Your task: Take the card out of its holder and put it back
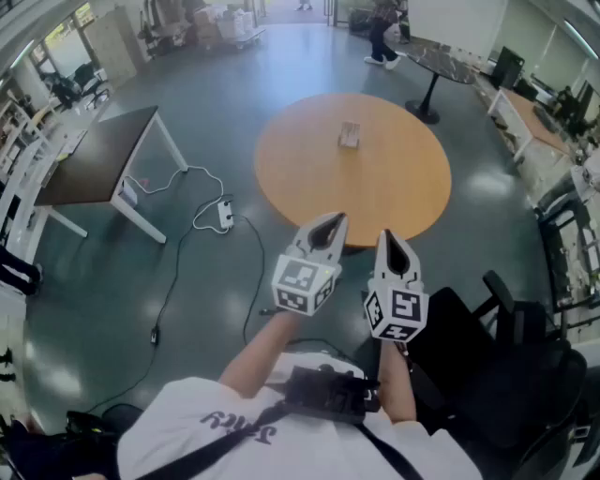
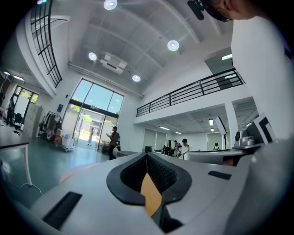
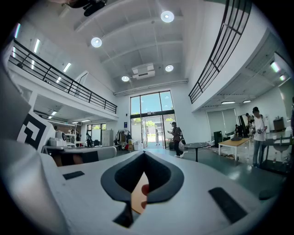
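A small clear card holder [image 1: 349, 135] with a card in it stands on the far half of the round orange table [image 1: 375, 187]. Both grippers hover close to my body, short of the table's near edge and well away from the holder. My left gripper [image 1: 330, 222] points toward the table, jaws shut with nothing in them; in its own view the left gripper [image 2: 147, 156] has its pads meeting at the tip. My right gripper [image 1: 389, 236] is beside it, also shut and empty, and in its own view the right gripper [image 3: 144, 153] likewise has its tips together.
A dark desk with white legs [image 1: 94, 159] stands at the left. A power strip with cables [image 1: 225, 214] lies on the floor beside the table. A black chair [image 1: 487, 347] is at my right. A dark table [image 1: 450, 61] and a walking person [image 1: 382, 28] are far behind.
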